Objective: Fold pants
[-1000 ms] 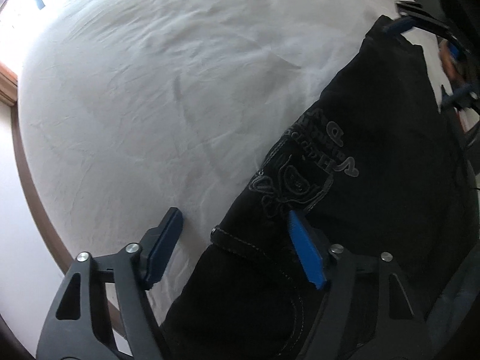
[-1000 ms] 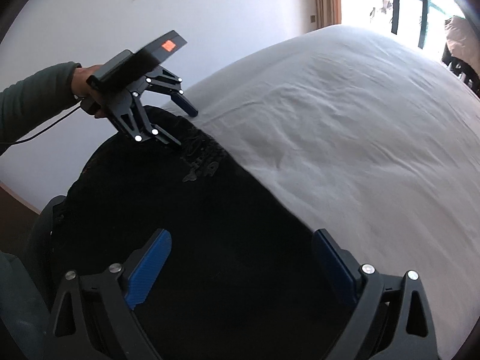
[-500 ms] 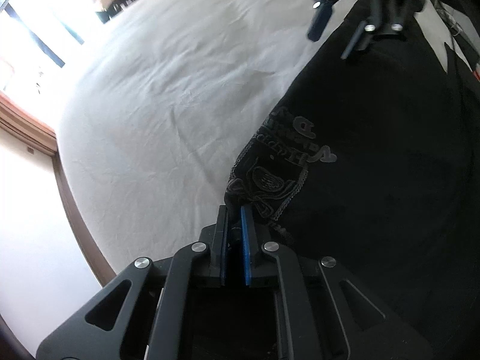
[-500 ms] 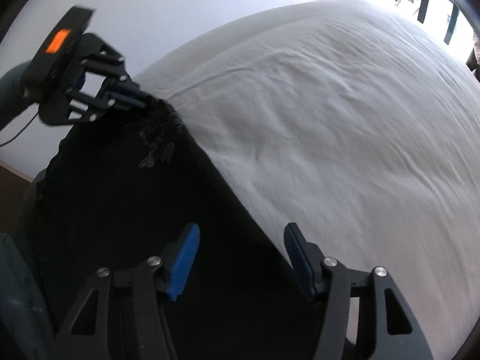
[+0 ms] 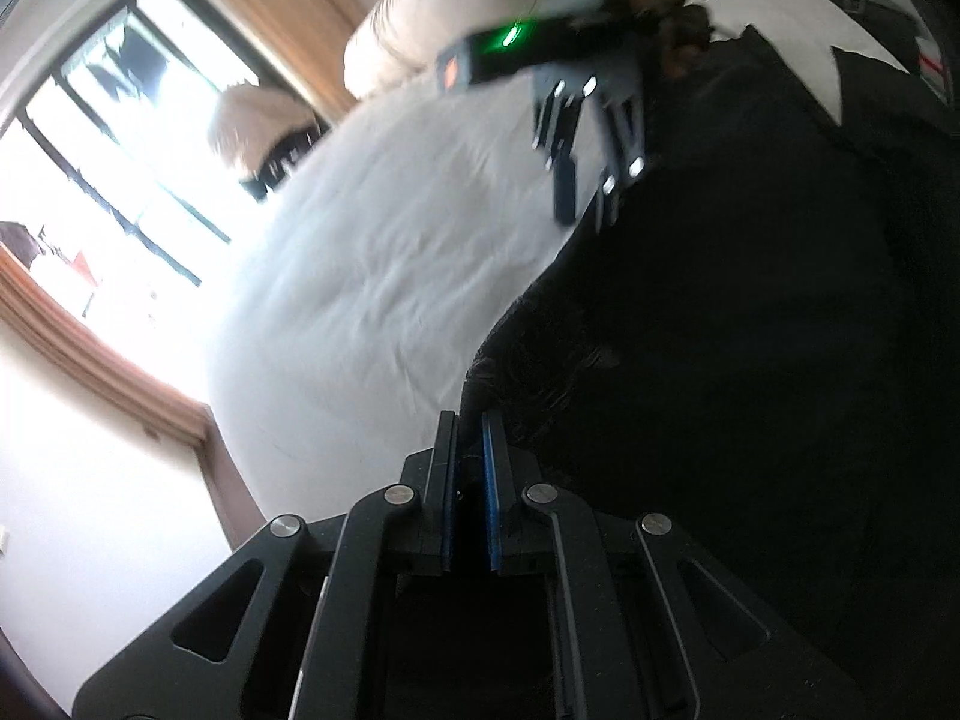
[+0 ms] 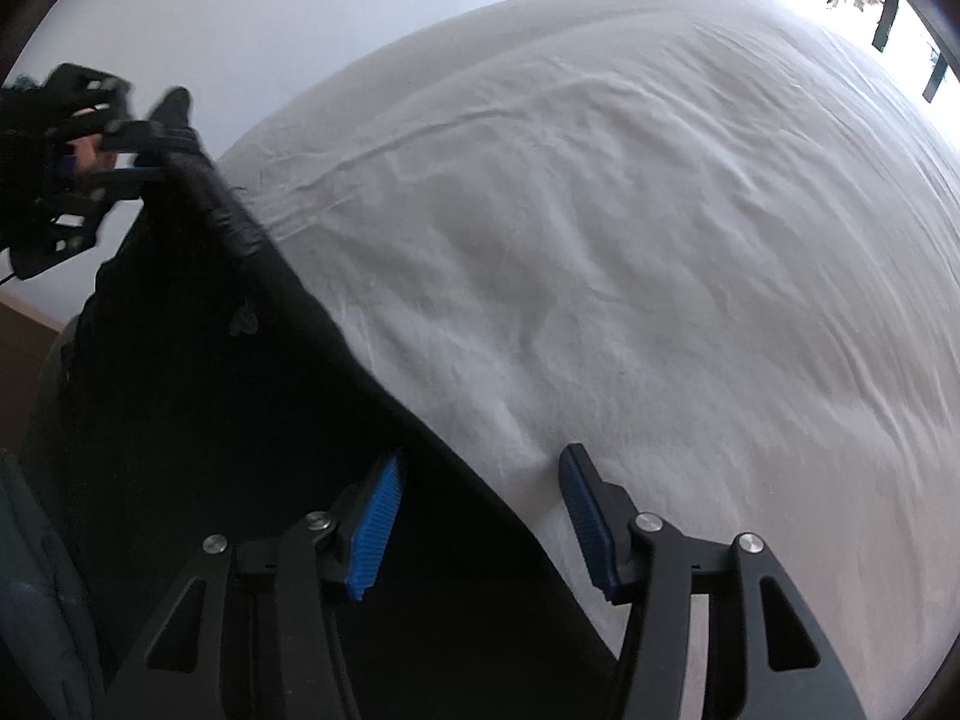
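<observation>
Black pants (image 5: pixel 750 312) lie along the edge of a white bed. My left gripper (image 5: pixel 468 426) is shut on a corner of the pants and holds it raised off the sheet. In the right wrist view the pants (image 6: pixel 210 408) fill the lower left. My right gripper (image 6: pixel 480 480) is open, its jaws straddling the pants' edge, one blue pad over the cloth and one over the sheet. The right gripper also shows in the left wrist view (image 5: pixel 585 186). The left gripper shows at the far left of the right wrist view (image 6: pixel 150 138).
The white bed sheet (image 6: pixel 600 240) spreads wide to the right of the pants. A window (image 5: pixel 90 180) with a wooden frame and a pale pillow (image 5: pixel 432 18) lie beyond the bed. A white wall (image 6: pixel 240 12) stands behind.
My left gripper closed on the pants corner and lifted it. My right gripper narrowed its opening and shifted onto the pants' edge. Both views are blurred by motion.
</observation>
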The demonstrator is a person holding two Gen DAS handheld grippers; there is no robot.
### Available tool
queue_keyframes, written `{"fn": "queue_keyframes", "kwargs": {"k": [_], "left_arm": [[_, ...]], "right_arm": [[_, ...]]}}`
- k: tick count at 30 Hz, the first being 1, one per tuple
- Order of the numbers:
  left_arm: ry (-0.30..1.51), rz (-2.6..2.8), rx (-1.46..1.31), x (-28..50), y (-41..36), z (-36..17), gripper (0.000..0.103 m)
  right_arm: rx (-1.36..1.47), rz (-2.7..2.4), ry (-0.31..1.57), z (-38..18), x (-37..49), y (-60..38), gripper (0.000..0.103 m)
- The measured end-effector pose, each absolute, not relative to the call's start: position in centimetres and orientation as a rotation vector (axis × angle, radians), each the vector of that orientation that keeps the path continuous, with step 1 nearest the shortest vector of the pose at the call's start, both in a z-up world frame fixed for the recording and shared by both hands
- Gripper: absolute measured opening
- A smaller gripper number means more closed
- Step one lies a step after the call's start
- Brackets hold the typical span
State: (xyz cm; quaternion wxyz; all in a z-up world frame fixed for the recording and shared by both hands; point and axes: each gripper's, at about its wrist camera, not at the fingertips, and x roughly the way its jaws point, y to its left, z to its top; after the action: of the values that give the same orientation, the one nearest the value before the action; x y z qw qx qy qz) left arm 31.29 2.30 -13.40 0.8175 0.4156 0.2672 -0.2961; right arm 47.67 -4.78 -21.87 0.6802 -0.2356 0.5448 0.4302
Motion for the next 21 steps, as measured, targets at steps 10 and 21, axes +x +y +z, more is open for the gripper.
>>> {"fn": "queue_keyframes", "kwargs": {"k": [10,21], "left_arm": [[0.535,-0.606,0.868,30.0,3.1,-13.0,0.006],[0.604,-0.573,0.785,30.4,3.9,-12.3,0.006]], "right_arm": [[-0.588,1.022,1.201,-21.2,47.5,-4.0,0.012],[-0.625,0.916,1.037,-18.2,41.5,-3.0,0.004]]}}
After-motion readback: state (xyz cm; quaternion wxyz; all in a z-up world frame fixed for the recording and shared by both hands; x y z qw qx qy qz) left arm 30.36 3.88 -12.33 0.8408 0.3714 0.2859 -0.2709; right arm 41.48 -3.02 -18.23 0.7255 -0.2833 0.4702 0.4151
